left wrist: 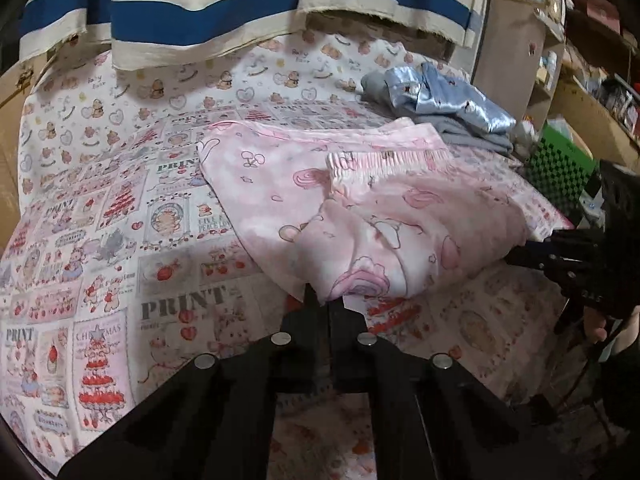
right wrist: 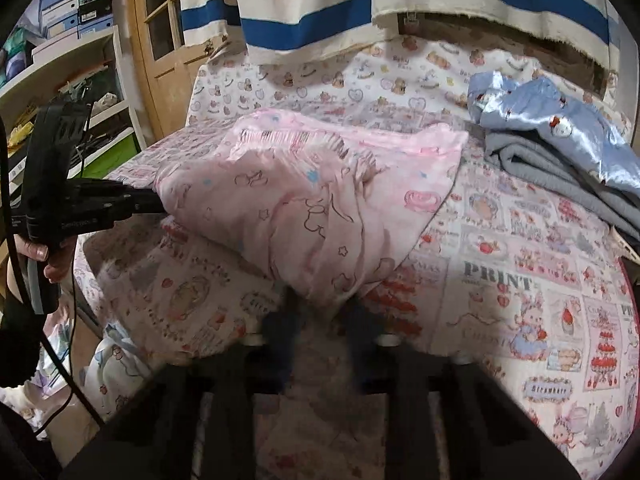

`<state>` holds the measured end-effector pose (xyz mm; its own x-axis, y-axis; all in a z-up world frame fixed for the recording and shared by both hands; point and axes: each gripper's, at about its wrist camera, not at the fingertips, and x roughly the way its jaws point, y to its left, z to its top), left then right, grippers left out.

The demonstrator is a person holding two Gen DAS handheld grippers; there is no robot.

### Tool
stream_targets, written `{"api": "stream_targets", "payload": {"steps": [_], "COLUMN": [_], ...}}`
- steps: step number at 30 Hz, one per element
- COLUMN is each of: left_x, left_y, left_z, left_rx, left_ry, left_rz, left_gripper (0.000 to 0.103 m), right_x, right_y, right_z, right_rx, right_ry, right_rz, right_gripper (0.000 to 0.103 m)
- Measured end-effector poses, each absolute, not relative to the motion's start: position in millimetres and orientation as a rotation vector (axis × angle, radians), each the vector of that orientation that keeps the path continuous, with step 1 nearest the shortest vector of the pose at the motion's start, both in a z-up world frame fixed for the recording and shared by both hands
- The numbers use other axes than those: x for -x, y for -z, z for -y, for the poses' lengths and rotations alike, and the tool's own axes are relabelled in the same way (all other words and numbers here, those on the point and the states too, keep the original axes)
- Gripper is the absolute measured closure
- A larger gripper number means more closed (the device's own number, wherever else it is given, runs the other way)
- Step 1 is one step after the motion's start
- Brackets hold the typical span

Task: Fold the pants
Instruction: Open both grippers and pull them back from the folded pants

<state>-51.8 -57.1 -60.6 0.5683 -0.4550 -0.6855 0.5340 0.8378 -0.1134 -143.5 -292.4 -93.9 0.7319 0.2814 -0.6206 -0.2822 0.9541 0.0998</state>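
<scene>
Striped cloth hanging at back read "PARIS", upside down, several times. Printed sheet on the surface carried "PRINT" repeatedly, plus "CHRISTMAS" over a tiered-cake motif; right view showed "Strawberr…" on a small label. White sheet behind: "Baby Bear", approx.

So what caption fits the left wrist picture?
Both grippers' fingers pinch the pink pajama pants on the printed bedsheet.
</scene>
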Motion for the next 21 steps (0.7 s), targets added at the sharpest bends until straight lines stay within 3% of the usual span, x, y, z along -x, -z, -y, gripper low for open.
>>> {"api": "stream_targets", "payload": {"steps": [9,16,21], "left_x": [61,56,61], "left_y": [31,63,43], "left_z": [29,23,-5], "left_rx": [-0.067,-0.06,-0.036], "left_ry": [0.513,0.488,0.393], "left_rz": [-0.664,-0.763,-0.689], "left_gripper": [0.1,0.1,0.103], "right_x": [160,148,150], "right_y": [60,94,90], "right_z": [318,322,334], "right_rx": [0.001,-0.017,-0.049], "right_ry": [-0.207,-0.191,-0.163], "right_rz": [-0.582,-0.696,-0.675], "right_gripper": [0.101,0.102,0.102]}}
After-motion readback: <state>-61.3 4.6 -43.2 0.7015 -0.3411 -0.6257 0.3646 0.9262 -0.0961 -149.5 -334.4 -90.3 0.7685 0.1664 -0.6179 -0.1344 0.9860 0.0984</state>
